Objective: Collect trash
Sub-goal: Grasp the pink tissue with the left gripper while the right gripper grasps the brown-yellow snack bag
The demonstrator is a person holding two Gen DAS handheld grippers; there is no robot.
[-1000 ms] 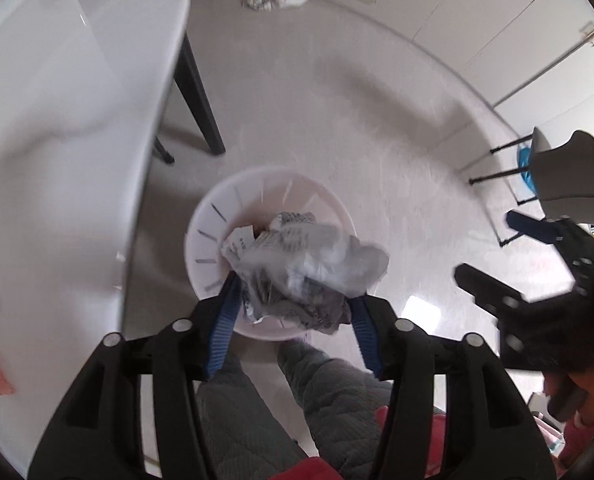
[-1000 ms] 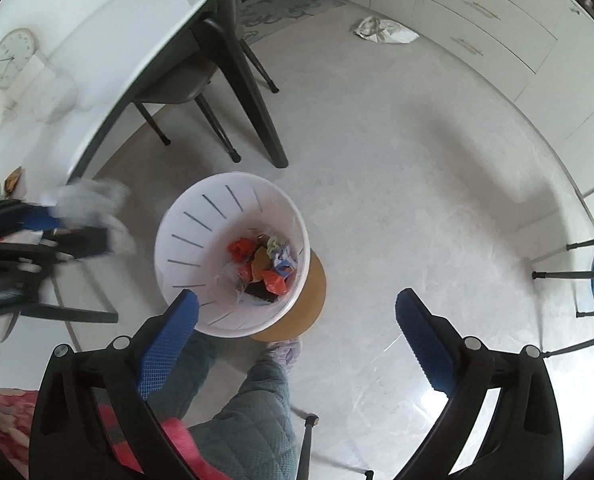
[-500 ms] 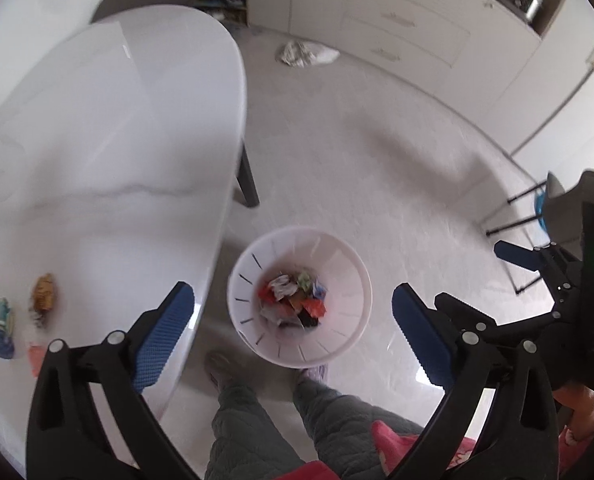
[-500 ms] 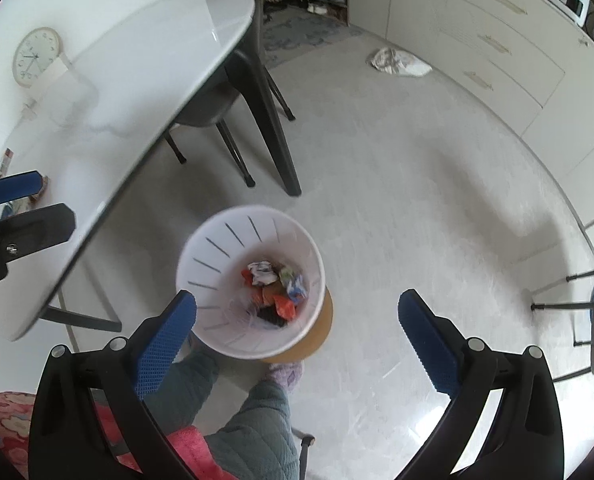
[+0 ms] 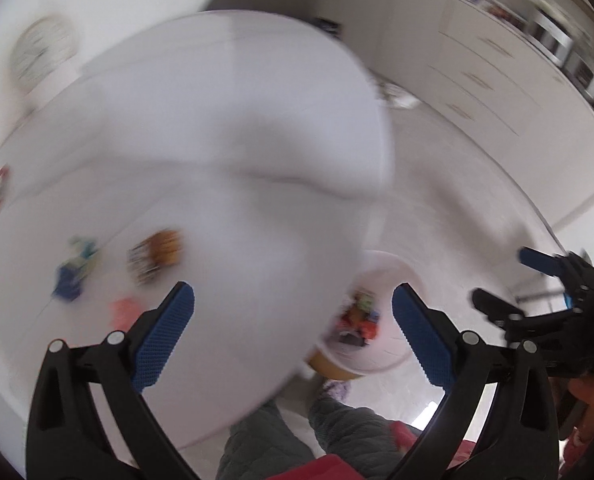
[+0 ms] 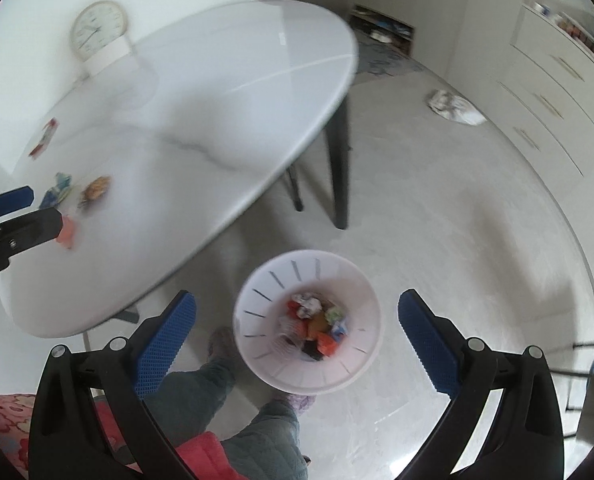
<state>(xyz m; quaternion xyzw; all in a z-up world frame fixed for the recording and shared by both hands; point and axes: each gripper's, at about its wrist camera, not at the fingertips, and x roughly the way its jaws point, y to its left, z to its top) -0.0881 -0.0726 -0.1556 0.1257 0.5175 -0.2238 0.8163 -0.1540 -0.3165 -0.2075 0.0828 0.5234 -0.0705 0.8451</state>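
A second ago the left gripper (image 5: pixel 293 334) was clamped on a crumpled grey-white wad over the white bin (image 6: pixel 308 322); now its blue pads stand wide apart with nothing between them, and the wad seems to lie on the heap inside the bin, so that piece counts as collected. The view has swung from the bin to the white table (image 5: pixel 225 128), which suggests the next pickup is there. The right gripper (image 6: pixel 297 330) is also spread wide and empty, above the bin on the floor by the person's feet. The remaining trash sits on the near left part of the table: an orange-brown wrapper (image 5: pixel 155 254), a blue-green wrapper (image 5: pixel 75 268) just left of it, and a pink scrap (image 5: pixel 123 312) nearest. Blur hides which way the orange-brown wrapper's long axis runs. A crumpled sheet (image 6: pixel 453 106) lies far off on the floor near the cabinets.
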